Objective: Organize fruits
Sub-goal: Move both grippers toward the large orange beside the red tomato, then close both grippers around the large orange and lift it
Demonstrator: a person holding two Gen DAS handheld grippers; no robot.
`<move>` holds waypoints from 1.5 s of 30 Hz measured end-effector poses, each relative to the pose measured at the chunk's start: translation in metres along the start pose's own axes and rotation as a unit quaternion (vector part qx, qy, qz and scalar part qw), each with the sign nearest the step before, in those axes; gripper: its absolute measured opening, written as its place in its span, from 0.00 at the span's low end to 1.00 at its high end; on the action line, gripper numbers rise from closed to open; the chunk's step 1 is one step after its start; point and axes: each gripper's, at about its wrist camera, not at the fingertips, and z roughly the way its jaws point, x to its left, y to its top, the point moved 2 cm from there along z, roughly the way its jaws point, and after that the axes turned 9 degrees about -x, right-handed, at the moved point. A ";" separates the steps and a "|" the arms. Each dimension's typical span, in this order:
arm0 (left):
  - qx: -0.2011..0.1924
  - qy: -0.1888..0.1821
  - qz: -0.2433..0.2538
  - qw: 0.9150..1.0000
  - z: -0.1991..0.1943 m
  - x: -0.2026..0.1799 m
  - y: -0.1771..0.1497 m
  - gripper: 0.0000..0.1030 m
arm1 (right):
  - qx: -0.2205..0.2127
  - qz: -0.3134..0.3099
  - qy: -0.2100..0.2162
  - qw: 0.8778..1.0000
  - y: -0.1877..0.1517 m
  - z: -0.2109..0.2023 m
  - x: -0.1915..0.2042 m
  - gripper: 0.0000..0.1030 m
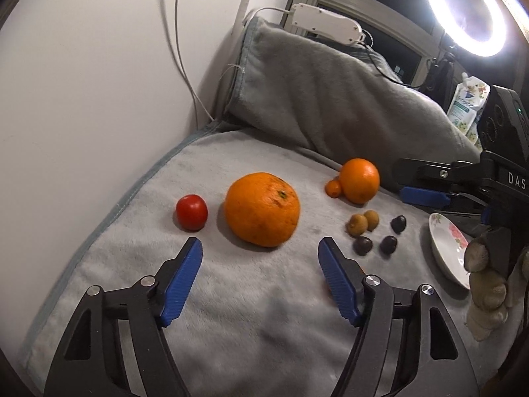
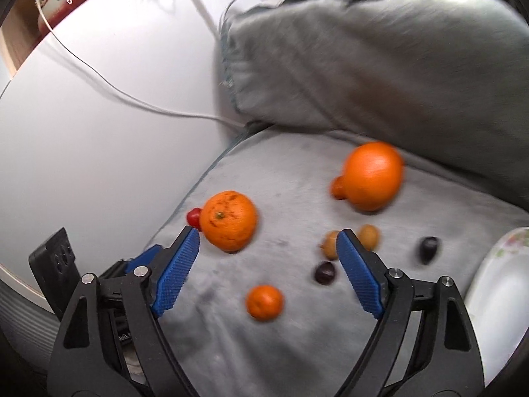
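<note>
The left gripper [image 1: 260, 243] hangs just above a grey blanket [image 1: 231, 314] with its blue fingers [image 1: 183, 279] spread wide and nothing between them. Straight ahead of it, just beyond the fingertips, sits a large orange [image 1: 262, 209]. A red tomato [image 1: 191, 212] lies just left of that orange, apart from it. Further ahead and to the right rests a smaller orange [image 1: 359, 180], with a tiny orange fruit [image 1: 333, 188] touching its left side. Nearer, to the right of the right finger, two tan fruits [image 1: 357, 225] sit side by side, and three dark fruits [image 1: 362, 245] are scattered around them. A white plate with a flower pattern [image 1: 444, 241] lies at the far right, on the blanket's edge.

The right gripper [image 2: 268, 243] is also spread wide and holds nothing; its view is blurred. A small orange fruit [image 2: 264, 301] lies on the blanket [image 2: 231, 347] between its fingers, closer in than the tips. The large orange [image 2: 228, 221] sits just beyond its left fingertip, the tomato [image 2: 194, 216] peeking out behind it. The smaller orange [image 2: 372, 176] is ahead and to the right. A tan fruit [image 2: 368, 236] and a dark fruit [image 2: 428, 249] lie right of its right finger, with the plate [image 2: 496, 297] at the far right. A grey pillow [image 2: 380, 59] lies beyond the fruit.
</note>
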 end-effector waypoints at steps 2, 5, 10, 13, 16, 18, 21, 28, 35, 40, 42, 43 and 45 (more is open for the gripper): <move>0.006 -0.002 -0.003 1.000 0.006 0.003 0.003 0.66 | 0.015 0.010 0.013 1.000 0.001 0.018 0.003 0.82; 0.015 -0.005 -0.006 1.000 0.014 0.005 0.004 0.65 | 0.031 0.020 0.028 0.999 0.002 0.035 0.007 0.80; 0.034 -0.015 -0.013 0.999 0.026 0.005 0.002 0.63 | 0.041 0.037 0.043 0.998 0.005 0.062 0.009 0.76; 0.043 -0.018 -0.022 0.999 0.033 0.007 0.001 0.61 | 0.050 0.045 0.049 0.997 0.005 0.075 0.009 0.75; 0.052 -0.020 -0.027 0.998 0.040 0.007 0.000 0.57 | 0.059 0.048 0.054 0.996 0.005 0.086 0.011 0.74; 0.059 -0.021 -0.031 0.998 0.043 0.008 0.000 0.55 | 0.065 0.048 0.054 0.995 0.004 0.093 0.012 0.70; 0.064 -0.023 -0.034 0.997 0.048 0.009 0.001 0.54 | 0.070 0.051 0.057 0.995 0.003 0.100 0.012 0.68; 0.077 -0.029 -0.041 0.996 0.058 0.011 0.003 0.54 | 0.084 0.076 0.081 0.990 0.001 0.115 0.008 0.68; 0.082 -0.038 -0.048 0.995 0.066 0.011 0.005 0.52 | 0.087 0.077 0.080 0.990 -0.002 0.122 0.012 0.65; 0.082 -0.037 -0.040 0.995 0.064 0.009 0.006 0.50 | 0.085 0.070 0.076 0.991 -0.002 0.120 0.014 0.64; 0.081 -0.036 -0.037 0.995 0.062 0.008 0.006 0.49 | 0.083 0.065 0.074 0.992 -0.002 0.119 0.015 0.64; 0.080 -0.036 -0.036 0.995 0.059 0.007 0.006 0.49 | 0.081 0.062 0.072 0.992 -0.002 0.118 0.016 0.63; 0.077 -0.037 -0.034 0.996 0.056 0.006 0.006 0.49 | 0.080 0.058 0.069 0.993 -0.001 0.116 0.018 0.63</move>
